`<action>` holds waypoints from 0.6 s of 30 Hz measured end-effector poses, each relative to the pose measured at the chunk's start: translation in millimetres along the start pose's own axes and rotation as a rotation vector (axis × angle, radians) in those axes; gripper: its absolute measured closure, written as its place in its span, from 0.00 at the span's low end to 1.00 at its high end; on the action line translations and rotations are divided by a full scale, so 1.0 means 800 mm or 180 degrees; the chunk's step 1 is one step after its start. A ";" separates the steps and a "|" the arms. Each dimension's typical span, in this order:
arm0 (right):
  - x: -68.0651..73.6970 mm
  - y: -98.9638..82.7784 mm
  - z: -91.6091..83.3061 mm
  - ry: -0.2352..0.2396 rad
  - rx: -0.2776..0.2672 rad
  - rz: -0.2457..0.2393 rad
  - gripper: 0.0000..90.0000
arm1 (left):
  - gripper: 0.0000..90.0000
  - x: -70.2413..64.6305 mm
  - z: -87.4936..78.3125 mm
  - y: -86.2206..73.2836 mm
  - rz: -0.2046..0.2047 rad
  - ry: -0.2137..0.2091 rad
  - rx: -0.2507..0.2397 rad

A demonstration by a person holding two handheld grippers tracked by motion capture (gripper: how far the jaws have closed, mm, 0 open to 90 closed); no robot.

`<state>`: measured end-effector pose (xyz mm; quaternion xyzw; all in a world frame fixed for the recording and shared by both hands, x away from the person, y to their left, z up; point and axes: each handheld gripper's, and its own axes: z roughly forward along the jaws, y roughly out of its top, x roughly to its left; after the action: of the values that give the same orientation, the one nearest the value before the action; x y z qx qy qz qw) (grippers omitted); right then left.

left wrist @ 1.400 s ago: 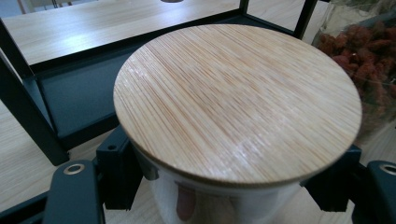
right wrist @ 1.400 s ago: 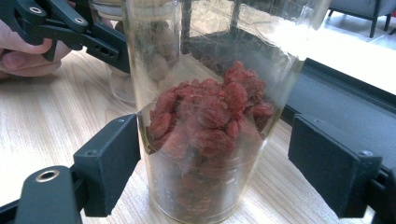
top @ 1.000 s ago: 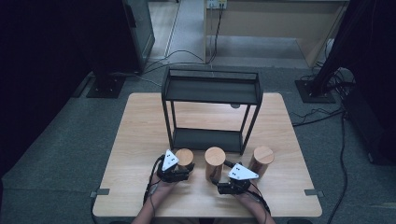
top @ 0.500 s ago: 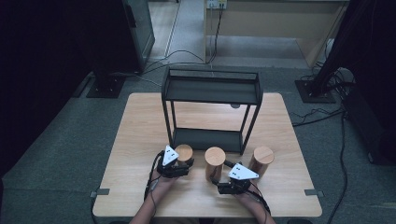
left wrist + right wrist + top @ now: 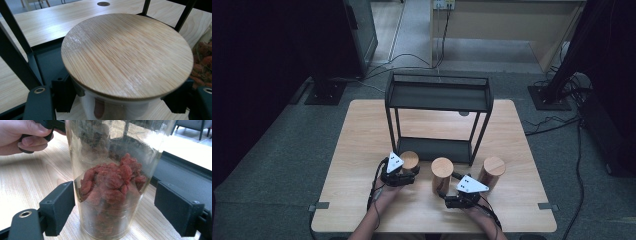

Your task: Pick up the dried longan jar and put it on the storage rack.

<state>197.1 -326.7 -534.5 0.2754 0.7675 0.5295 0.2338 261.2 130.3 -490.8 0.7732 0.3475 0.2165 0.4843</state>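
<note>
Left tongs: jaws set against both sides of the left jar, just under its lid; they appear closed on the glass, though actual pad contact is partly hidden beneath the lid rim. Right tongs: jaws wide, straddling the middle jar low on its body, clear gap on each side, no contact yet.

Step in hand, as judged: grasping. Left jar taken, middle jar bracketed but not gripped. Next move calls for closing the right jaws squarely on the glass, then lifting both jars upright toward the black rack.

Jars: clear glass, round wooden lids with fine grain. Middle jar roughly half full of red dried berries. Both stand on the desk just in front of the rack's lower shelf; a third jar stands to the right, untouched.
</note>
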 end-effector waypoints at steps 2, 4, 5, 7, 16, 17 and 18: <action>0.000 0.000 0.000 0.0002 0.0003 0.0001 0.18 | 0.29 0.000 0.000 0.001 0.0007 0.0001 -0.0007; 0.001 0.001 0.000 0.0003 0.0011 -0.0015 0.18 | 0.29 -0.001 0.001 0.003 0.0011 0.0007 -0.0035; 0.001 0.001 0.000 0.0003 0.0012 -0.0019 0.18 | 0.29 -0.001 0.001 0.003 0.0011 0.0007 -0.0035; 0.001 0.001 0.000 0.0003 0.0012 -0.0021 0.18 | 0.29 0.000 0.002 0.005 0.0018 0.0002 -0.0041; 0.002 0.001 0.000 0.0003 0.0008 -0.0049 0.18 | 0.29 0.002 0.006 0.006 -0.0014 0.0018 -0.0019; 0.002 0.001 0.000 0.0000 0.0011 -0.0057 0.18 | 0.29 0.005 0.007 0.004 -0.0074 -0.0006 -0.0027; 0.002 0.001 0.000 0.0000 0.0011 -0.0057 0.18 | 0.29 0.005 0.007 0.004 -0.0074 -0.0006 -0.0027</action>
<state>196.0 -325.1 -534.1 0.2688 0.7709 0.5261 0.2380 269.0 129.0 -490.2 0.7672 0.3552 0.2116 0.4903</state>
